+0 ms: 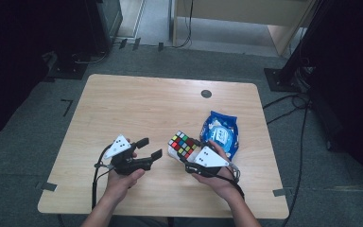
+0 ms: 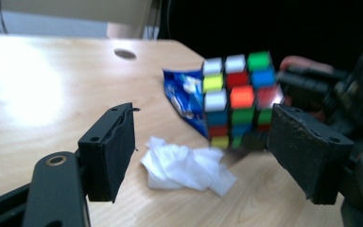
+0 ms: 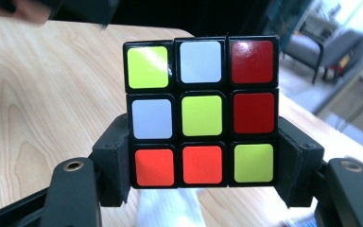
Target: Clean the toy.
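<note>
A lab: taped carpet (image 1: pixel 52 186), floor cables (image 1: pixel 283 100) (camera stands (image 1: pixel 283 75)).

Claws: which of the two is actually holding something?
The right claw: its pads press both sides of the colourful puzzle cube. The left claw stands open, nothing between its pads, aimed toward a crumpled white tissue.

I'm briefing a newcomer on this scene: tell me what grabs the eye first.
The multicoloured puzzle cube stands out, clamped between the right gripper's black jaws above the pale wooden table. Just beyond it lies a shiny blue snack bag, and a crumpled white tissue lies below the cube, in front of the open left gripper.
</note>
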### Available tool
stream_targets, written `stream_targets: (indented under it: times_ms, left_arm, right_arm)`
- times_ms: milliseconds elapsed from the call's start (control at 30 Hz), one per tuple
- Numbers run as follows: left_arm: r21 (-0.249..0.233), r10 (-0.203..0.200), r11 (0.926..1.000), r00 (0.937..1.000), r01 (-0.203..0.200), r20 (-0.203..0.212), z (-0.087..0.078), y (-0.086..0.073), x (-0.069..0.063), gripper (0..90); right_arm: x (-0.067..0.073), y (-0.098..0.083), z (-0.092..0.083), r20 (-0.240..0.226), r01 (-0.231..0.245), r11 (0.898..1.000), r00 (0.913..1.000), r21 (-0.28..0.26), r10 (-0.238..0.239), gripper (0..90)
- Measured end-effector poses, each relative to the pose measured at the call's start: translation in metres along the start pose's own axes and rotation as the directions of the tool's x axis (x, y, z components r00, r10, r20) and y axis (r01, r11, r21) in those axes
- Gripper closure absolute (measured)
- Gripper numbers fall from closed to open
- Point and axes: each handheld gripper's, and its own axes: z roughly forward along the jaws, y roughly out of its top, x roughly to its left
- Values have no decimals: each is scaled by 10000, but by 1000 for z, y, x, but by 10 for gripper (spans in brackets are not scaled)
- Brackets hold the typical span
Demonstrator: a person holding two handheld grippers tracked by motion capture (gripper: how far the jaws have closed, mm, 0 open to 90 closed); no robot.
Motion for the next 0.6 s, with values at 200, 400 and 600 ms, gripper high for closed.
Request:
stream_targets:
  times_ms: [200, 400, 600]
  left_arm:
    - [566, 264, 9981, 9986, -237, -467, 37, -9, -10, 254]
    - [1230, 1021, 9880, 9926, -936, -652, 67, -9, -26, 259]
    - [2198, 1372, 9696, 9829, -1079, -1229, 103, -10, -29, 307]
  right_arm:
    - [-17, -12, -34, 874, -1341, 9898, 9877, 471, 1297, 343]
    - [-30, -23, -61, 1098, -1862, 9801, 9779, 693, 1780, 343]
    - [-44, -39, -71, 1368, -2552, 9630, 9605, 872, 2422, 343]
